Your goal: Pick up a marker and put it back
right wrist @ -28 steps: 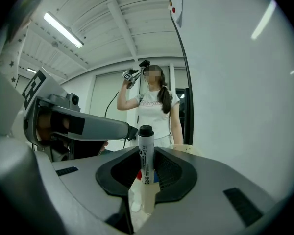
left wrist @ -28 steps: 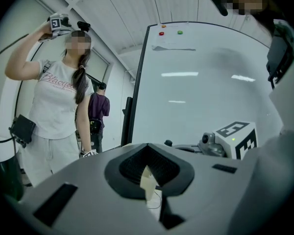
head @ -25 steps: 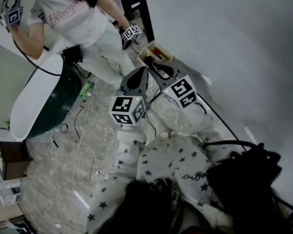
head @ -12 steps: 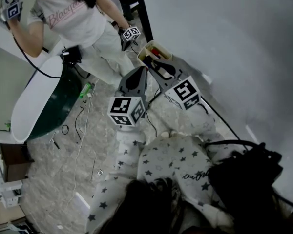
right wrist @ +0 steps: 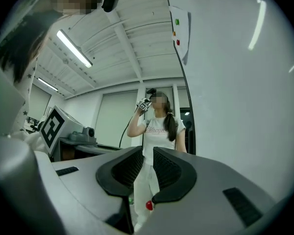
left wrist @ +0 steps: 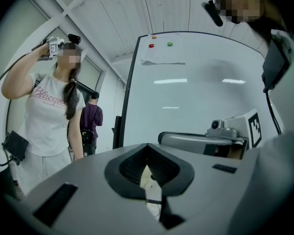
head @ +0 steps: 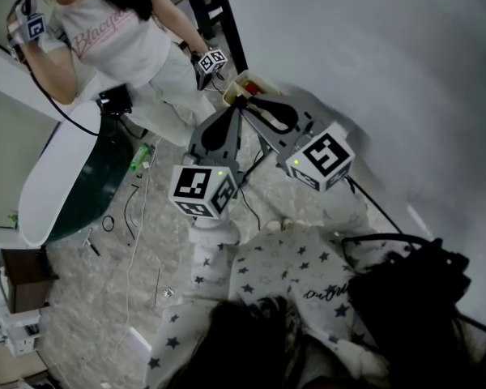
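In the cream holder against the whiteboard, far centre of the scene, sits the marker. That is a judgement from a small red rounded end low in the right gripper view, likely a cap poking up out of the holder. The head view is blurred there, so the barrel can't be picked out. Right tool: jaws apart with a narrow gap, pads pressing nothing, another person visible straight through the gap. Left tool: jaws together at the tips, clamped on nothing. Only a cream patch shows through the hollow behind the tips, possibly the holder. Both tools point far-left with their tips just beside the holder. The right tool's tips are at its near rim, with the marker just beyond and below them, not yet between the pads. Handling, judged: light, a rigid plastic barrel, smooth and a bit slippery, round so it may roll or pivot in a two-pad pinch, not fragile. Best hold is probably across the barrel just under the cap, pads square to its length. Lift along the holder's axis so it doesn't snag the rim. Grabbing the cap alone is risky, since it may pull off.
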Tool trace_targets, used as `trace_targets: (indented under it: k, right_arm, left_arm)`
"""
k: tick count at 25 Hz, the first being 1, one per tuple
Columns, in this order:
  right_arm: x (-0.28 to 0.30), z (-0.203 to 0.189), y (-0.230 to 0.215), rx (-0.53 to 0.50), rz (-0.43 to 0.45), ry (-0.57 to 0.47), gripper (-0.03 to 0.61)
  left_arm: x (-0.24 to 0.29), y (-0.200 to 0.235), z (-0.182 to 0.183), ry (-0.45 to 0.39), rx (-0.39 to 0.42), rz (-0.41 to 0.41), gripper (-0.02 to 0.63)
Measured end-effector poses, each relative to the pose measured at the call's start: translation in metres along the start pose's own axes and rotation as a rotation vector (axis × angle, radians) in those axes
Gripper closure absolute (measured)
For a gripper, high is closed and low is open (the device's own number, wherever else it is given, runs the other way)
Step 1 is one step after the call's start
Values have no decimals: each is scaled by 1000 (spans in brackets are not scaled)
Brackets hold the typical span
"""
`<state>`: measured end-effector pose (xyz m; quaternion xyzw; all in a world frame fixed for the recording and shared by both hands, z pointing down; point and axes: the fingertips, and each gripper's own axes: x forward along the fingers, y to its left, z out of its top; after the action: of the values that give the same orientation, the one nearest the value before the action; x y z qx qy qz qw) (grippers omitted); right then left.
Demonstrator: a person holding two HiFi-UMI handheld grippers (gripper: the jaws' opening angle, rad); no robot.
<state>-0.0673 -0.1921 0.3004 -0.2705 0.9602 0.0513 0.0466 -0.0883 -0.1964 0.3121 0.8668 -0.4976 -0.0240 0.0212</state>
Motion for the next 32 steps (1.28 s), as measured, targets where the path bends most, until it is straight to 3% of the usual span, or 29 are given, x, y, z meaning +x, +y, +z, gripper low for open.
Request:
trace_targets:
  k: [2,4,15,32]
  right_arm:
    - [-2,7,2,-10,8,-5,502]
    - [-3,7,-1,-19,1,-6,572]
    - [-28,25,15,11,-15,18,572]
    - [-25,13,12,32,-36,39,572]
  left_arm:
    - [0,-7,7,0,17,-23,612]
    - [3,-10,8,3,37,-39,612]
    - [-19,-30,25,-5,91,-64,612]
    - [-22,-24,24,-7,93,-62,612]
